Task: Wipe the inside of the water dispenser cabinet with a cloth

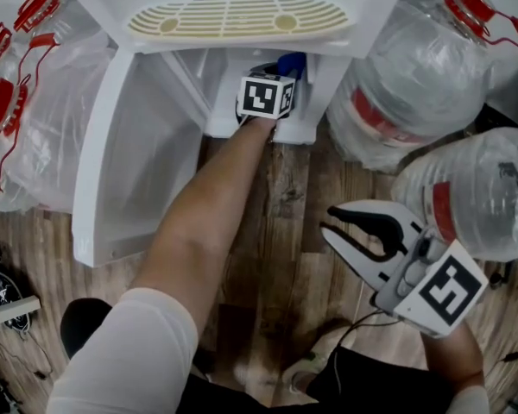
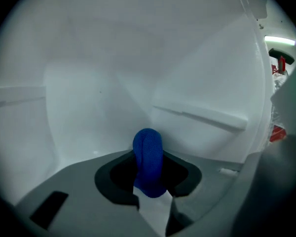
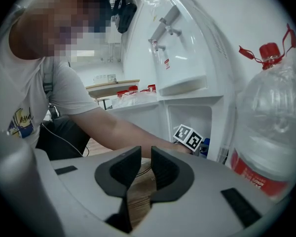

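The white water dispenser's lower cabinet (image 1: pixel 313 102) stands open, its door (image 1: pixel 134 158) swung out to the left. My left gripper (image 1: pixel 276 80) reaches into the cabinet, its marker cube at the opening. It is shut on a folded blue cloth (image 2: pixel 148 152), which also peeks out past the cube (image 1: pixel 292 61). In the left gripper view the left gripper (image 2: pixel 149 174) holds the cloth up in front of the white inner walls (image 2: pixel 103 83) and a side ledge (image 2: pixel 202 115). My right gripper (image 1: pixel 326 222) hangs over the floor, its jaws slightly apart and empty (image 3: pixel 146 167).
Large clear water bottles with red caps stand right of the dispenser (image 1: pixel 414 84) (image 1: pixel 483 197). More bottles in plastic bags sit at the left (image 1: pixel 34 102). The drip tray (image 1: pixel 237 15) juts out above the cabinet. The floor is wood planks (image 1: pixel 281 214).
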Motion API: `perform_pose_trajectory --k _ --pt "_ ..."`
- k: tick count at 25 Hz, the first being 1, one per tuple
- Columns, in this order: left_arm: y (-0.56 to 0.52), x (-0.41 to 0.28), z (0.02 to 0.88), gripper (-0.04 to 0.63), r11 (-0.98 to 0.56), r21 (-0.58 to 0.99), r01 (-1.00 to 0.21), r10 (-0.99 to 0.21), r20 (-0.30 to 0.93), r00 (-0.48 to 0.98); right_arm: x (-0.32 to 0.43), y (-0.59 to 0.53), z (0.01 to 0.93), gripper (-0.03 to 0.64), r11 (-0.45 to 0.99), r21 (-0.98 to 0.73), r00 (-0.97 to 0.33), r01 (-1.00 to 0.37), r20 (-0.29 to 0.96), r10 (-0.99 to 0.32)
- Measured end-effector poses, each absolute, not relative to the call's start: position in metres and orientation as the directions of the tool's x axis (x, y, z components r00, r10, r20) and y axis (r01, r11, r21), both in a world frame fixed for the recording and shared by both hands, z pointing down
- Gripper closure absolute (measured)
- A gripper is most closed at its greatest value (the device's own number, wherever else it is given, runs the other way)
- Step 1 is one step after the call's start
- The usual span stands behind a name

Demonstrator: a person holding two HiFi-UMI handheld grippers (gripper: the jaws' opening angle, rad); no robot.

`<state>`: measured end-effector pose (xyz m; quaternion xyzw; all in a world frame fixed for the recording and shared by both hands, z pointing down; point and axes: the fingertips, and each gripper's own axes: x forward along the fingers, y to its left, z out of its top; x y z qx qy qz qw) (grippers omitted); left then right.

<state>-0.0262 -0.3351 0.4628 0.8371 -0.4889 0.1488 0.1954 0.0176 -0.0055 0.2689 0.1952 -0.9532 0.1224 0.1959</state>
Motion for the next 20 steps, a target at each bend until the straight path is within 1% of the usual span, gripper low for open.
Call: perform_pose_trajectory --k 6,14,17,20 --pt "-0.313 -0.015 0.471 0.486 -0.475 0.24 -0.847 -0.727 0.436 0.531 0.015 -0.009 0.27 0.557 0.89 -0.168 -0.848 -0.425 0.417 -0.326" --pt "-0.266 -0.013 0.463 0.488 -0.509 0.309 -0.804 -0.708 0.381 0.595 0.001 -0.013 0.267 0.565 0.898 -0.156 -0.857 -0.411 0.401 -0.323" --pt "-0.254 -0.015 0.452 0.488 -0.505 0.333 -0.796 -0.716 0.353 0.602 -0.003 -0.013 0.266 0.565 0.898 -0.152 -0.855 -0.412 0.405 -0.323" --pt "-0.253 -0.023 0.435 0.488 -0.476 0.345 -0.809 -0.748 0.324 0.579 -0.005 -0.016 0.265 0.567 0.898 -0.148 -0.856 -0.413 0.399 -0.328"
